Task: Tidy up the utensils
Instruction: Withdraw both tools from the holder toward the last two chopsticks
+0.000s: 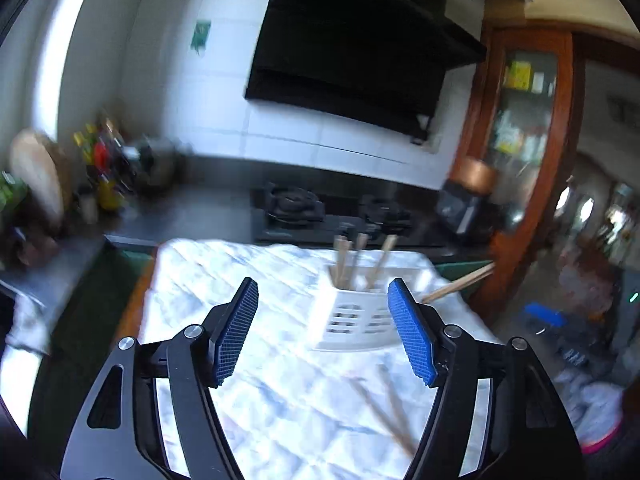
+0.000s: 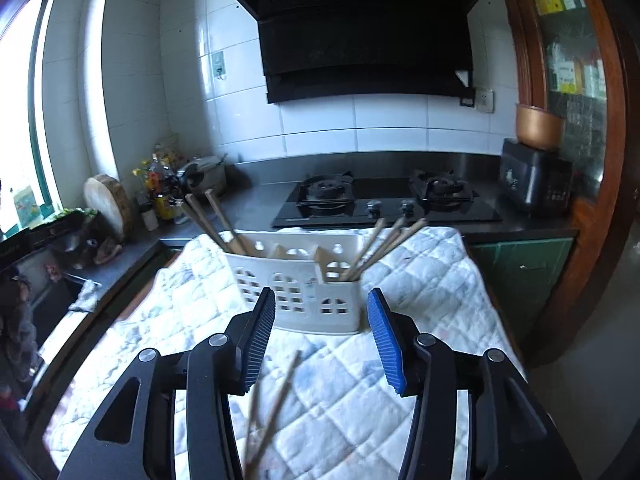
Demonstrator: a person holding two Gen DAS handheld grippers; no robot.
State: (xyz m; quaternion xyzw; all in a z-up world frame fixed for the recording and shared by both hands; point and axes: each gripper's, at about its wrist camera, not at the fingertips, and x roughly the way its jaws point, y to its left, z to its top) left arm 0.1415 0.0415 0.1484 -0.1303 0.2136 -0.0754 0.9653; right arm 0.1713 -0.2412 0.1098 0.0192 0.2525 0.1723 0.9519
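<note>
Both my fingers are open and hold nothing.
The white basket (image 2: 304, 292) stands on the quilted cloth (image 2: 432, 288) with chopsticks (image 2: 380, 250) inside; loose chopsticks (image 2: 276, 404) lie under my right fingers (image 2: 322, 336) and left fingers (image 1: 322, 330).

No text I can actually read. The range hood (image 2: 360, 32) carries a small white brand mark at its top left edge and a fainter line of lettering across the front panel, both too small and blurred. Boxes in the glass cabinet (image 2: 572, 40) show printed labels, illegible. The left wrist view is motion-blurred.
</note>
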